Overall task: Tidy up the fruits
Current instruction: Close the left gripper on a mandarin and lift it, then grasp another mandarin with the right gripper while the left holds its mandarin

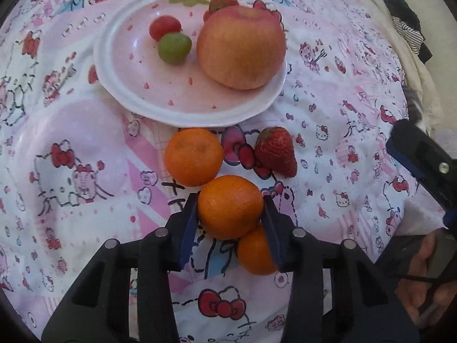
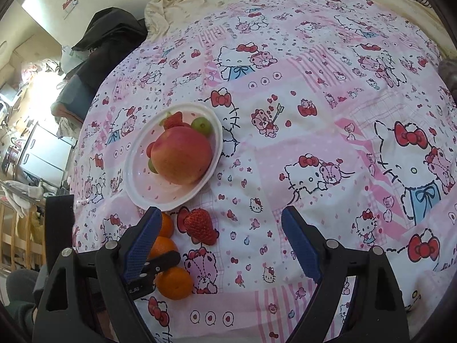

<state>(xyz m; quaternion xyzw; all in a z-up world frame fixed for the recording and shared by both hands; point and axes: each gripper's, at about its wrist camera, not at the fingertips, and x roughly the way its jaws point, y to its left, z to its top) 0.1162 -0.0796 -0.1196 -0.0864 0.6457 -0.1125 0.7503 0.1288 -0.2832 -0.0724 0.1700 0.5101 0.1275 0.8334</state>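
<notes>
My left gripper (image 1: 230, 208) is shut on an orange tangerine (image 1: 230, 207), its blue pads against both sides. A second tangerine (image 1: 193, 157) lies just beyond it and a third (image 1: 255, 253) sits under the right finger. A strawberry (image 1: 275, 151) lies to the right on the bedspread. The white plate (image 1: 120, 85) holds a large apple (image 1: 241, 47), a green fruit (image 1: 174, 48), a small red fruit (image 1: 164, 27) and a strawberry (image 1: 222, 1). My right gripper (image 2: 220, 243) is open and empty, above the cloth right of the strawberry (image 2: 200, 225), near the plate (image 2: 137, 191).
Everything rests on a soft pink Hello Kitty bedspread (image 2: 314, 114). Dark clothes (image 2: 105, 37) and furniture stand beyond the bed's left edge. The right gripper shows at the right edge of the left wrist view (image 1: 422, 160).
</notes>
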